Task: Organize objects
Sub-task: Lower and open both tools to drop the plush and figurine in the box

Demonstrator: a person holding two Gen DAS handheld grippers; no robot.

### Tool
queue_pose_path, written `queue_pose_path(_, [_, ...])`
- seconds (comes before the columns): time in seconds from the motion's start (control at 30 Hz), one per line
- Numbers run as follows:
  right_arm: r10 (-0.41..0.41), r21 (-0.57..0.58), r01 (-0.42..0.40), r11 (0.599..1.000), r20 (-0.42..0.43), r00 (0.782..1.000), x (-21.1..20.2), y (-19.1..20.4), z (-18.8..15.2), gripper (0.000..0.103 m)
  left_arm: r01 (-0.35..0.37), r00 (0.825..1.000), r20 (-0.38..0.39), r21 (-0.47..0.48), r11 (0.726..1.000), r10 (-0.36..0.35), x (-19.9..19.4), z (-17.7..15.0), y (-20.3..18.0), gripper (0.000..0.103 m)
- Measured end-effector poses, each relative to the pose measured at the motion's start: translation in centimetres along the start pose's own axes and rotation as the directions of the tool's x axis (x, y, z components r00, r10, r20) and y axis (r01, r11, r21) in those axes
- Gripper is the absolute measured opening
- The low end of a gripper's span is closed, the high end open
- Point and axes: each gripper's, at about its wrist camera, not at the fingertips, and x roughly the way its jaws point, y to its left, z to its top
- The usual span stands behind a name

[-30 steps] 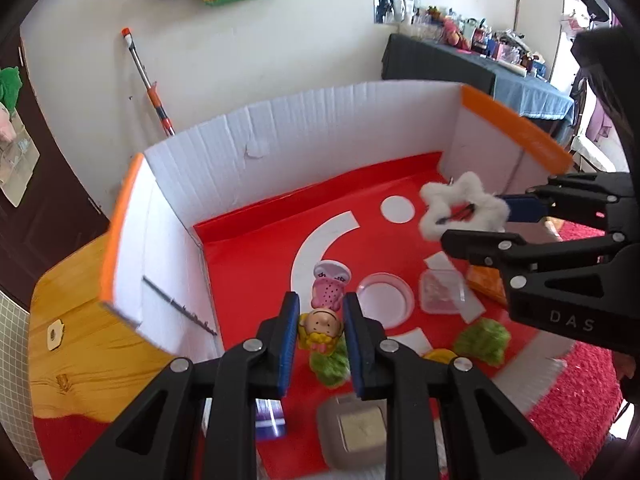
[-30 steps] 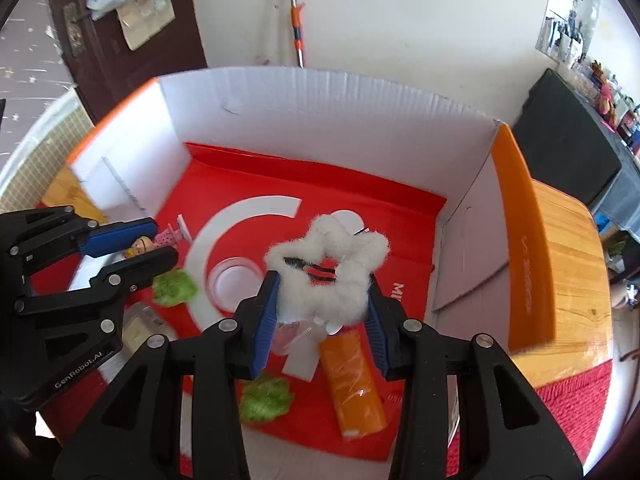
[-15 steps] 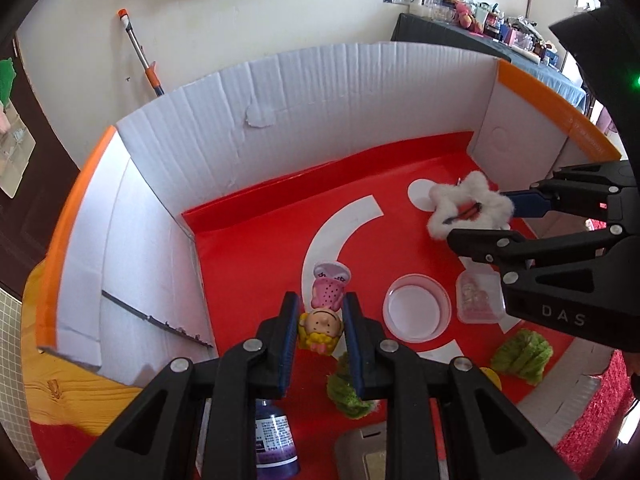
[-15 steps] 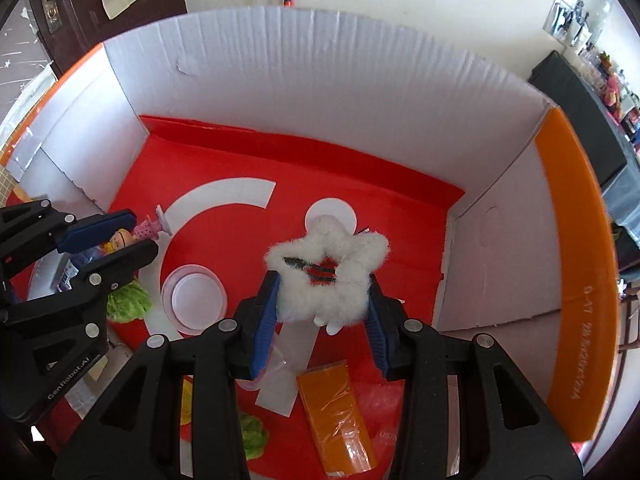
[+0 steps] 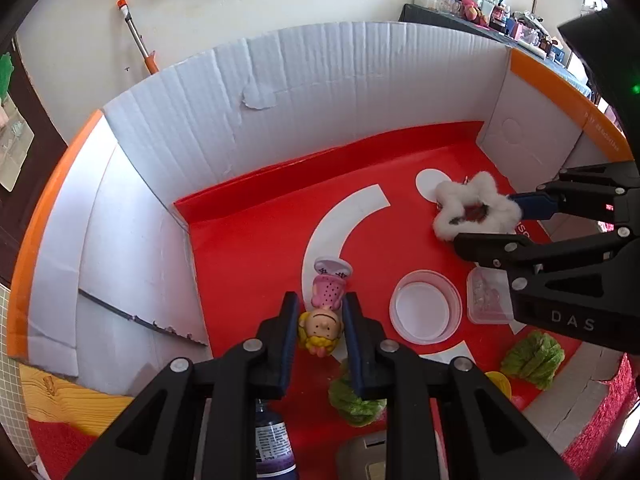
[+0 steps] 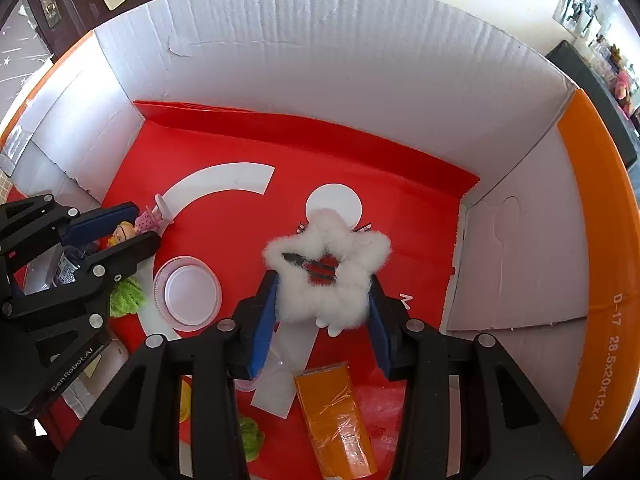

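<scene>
Inside cardboard box [image 6: 400, 80], clear dish [image 6: 187, 292], orange packet [image 6: 334, 416]

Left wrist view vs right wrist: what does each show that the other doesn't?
Left wrist only: the small clear lidded tub and the grey item at the bottom edge. Right wrist only: the orange packet lying below the held fluffy white star clip. Both: the white-walled box, the doll figurine clamped in the left gripper, the star clip in the right gripper, the round clear lid.

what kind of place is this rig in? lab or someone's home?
Probably a home room, not a lab: cluttered side table with bottles and toys, a mop leaning on the wall, and a wooden table under the cardboard box.
</scene>
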Motion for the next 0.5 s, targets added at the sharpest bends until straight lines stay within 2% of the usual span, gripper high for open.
queue_pose_path(0.13, [0.002, 0.003, -0.002, 1.000, -0.001, 1.000, -0.3, -0.2, -0.5, 0.042, 0.002, 1.000, -0.004, -0.004, 1.000, -0.002, -0.3, 0.0, -0.2, 0.023])
queue_pose_path(0.23, [0.006, 0.007, -0.005, 1.000, -0.003, 1.000, -0.5, -0.4, -0.9, 0.048, 0.002, 1.000, -0.006, -0.007, 1.000, -0.002, -0.3, 0.0, -0.3, 0.023])
queue_pose_path(0.5, [0.003, 0.015, -0.003, 1.000, 0.001, 1.000, -1.2, -0.9, -1.7, 0.049, 0.001, 1.000, 0.000, -0.009, 1.000, -0.001, -0.7, -0.1, -0.4, 0.023])
